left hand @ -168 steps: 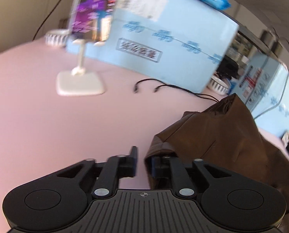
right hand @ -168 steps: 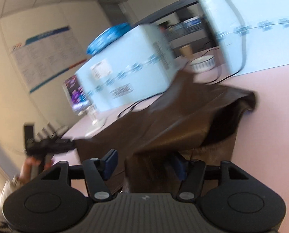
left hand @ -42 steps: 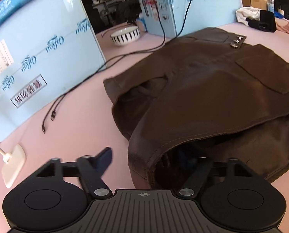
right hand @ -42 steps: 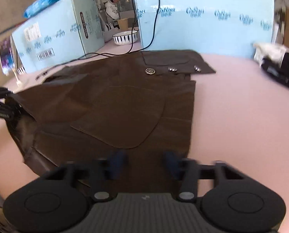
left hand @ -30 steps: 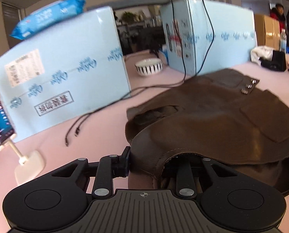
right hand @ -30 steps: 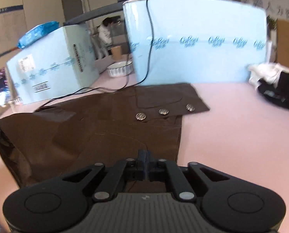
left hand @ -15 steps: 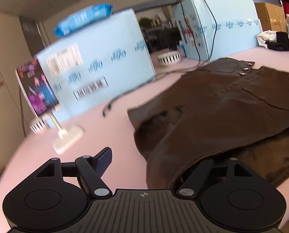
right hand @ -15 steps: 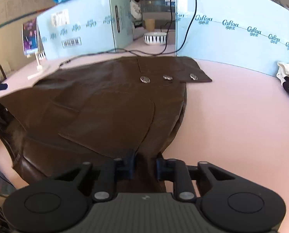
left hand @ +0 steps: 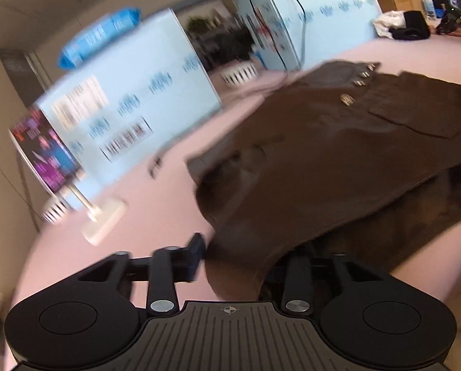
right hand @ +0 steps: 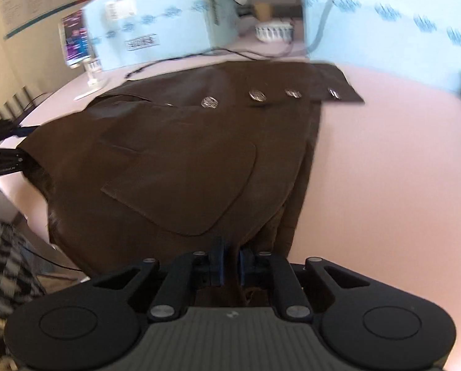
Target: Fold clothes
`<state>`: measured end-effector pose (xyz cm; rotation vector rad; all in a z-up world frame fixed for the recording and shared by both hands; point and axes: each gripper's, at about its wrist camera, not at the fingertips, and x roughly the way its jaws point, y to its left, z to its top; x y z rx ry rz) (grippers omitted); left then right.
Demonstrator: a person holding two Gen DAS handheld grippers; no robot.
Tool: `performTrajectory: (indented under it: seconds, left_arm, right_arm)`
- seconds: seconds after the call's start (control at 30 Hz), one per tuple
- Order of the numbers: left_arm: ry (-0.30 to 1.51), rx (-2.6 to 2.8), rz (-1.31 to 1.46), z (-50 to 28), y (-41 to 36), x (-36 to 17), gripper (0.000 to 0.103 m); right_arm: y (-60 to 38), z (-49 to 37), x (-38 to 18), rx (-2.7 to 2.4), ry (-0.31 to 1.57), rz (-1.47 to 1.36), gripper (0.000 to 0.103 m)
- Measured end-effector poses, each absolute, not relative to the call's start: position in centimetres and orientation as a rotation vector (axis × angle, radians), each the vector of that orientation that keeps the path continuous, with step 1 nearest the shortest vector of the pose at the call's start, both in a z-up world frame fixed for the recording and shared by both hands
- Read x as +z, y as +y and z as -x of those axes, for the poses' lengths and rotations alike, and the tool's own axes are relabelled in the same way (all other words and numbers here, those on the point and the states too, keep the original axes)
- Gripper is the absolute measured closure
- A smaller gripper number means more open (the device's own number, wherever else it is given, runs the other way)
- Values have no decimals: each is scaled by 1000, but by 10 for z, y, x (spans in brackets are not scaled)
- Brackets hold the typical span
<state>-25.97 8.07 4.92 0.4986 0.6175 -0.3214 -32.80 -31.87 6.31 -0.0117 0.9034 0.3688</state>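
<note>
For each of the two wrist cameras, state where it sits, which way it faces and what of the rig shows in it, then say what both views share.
Left wrist: sits behind the left gripper at the table's near edge, facing along the brown jacket toward the blue boxes; its fingers straddle the jacket's edge.
Right wrist: sits behind the right gripper, looking across the jacket from its hem toward the silver buttons; the left gripper shows at far left.
Shared: jacket, buttons, pink table, blue boxes, striped bowl, phone stand.

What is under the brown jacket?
The pink table shows around the jacket. Where the left gripper lifts its edge, only dark lining shows. Anything beneath the flat middle is covered.
</note>
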Motion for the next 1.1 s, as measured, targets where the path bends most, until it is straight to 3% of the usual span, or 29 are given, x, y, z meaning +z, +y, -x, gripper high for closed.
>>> performTrajectory:
  seconds: [0.03, 0.1, 0.13, 0.4, 0.6, 0.93, 1.0, 1.03, 1.07, 1.1]
  left_arm:
    - [619, -329, -430, 258, 90, 57, 23]
    - [607, -324, -333, 256, 101, 71, 11]
    - [593, -323, -257, 252, 110, 83, 6]
    - [698, -511, 510, 167, 163, 125, 4]
    - [755, -514, 339, 160, 149, 124, 3]
    - [1070, -421, 517, 39, 82, 43, 3]
    - [1081, -384, 553, 22, 82, 33, 4]
    - [1068, -372, 575, 16, 82, 30, 4]
    - [1055, -373, 578, 13, 81, 30, 4]
    - [1042, -372, 579, 11, 81, 31, 4]
  right_arm:
    - [-324, 325, 71, 372, 875, -21, 62]
    - [-338, 314, 82, 375, 843, -108, 44]
    - [-346, 302, 86, 361, 839, -164, 41]
    - [-415, 204, 82, 205, 833, -569, 41]
    - [-422, 187, 57, 167, 874, -568, 37]
    - [-417, 100, 20, -61, 824, -822, 32]
    - [-420, 87, 18, -86, 807, -854, 32]
    - [-420, 80, 18, -103, 796, -854, 39]
    - [-419, 74, 18, -126, 793, -810, 47]
    - [-416, 70, 19, -151, 791, -759, 68]
